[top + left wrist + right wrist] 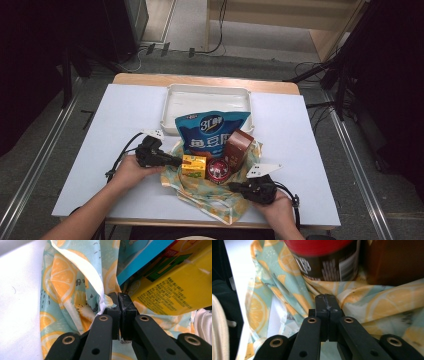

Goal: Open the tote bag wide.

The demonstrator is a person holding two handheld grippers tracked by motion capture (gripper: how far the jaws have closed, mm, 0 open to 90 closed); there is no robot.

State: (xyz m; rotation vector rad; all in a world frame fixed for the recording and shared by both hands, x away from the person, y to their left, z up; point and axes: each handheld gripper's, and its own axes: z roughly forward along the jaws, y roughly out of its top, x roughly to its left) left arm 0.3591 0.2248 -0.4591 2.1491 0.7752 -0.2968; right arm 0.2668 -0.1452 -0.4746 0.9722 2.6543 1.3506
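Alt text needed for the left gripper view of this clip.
The left tool, jaws shut, pinches a fold of the lemon-print cloth beside a yellow carton. A blue bag's edge shows above, white table cover at left.

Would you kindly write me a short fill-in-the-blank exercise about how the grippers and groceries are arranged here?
1. The left hand-held gripper has its jaws closed on the ____-patterned cloth.
2. The yellow carton stands on the cloth, beside the round ____ tin.
3. Behind the blue snack bag lies a white ____.
4. The right hand-held gripper is ____ on the cloth.

Missing words: orange-slice; red; tray; shut
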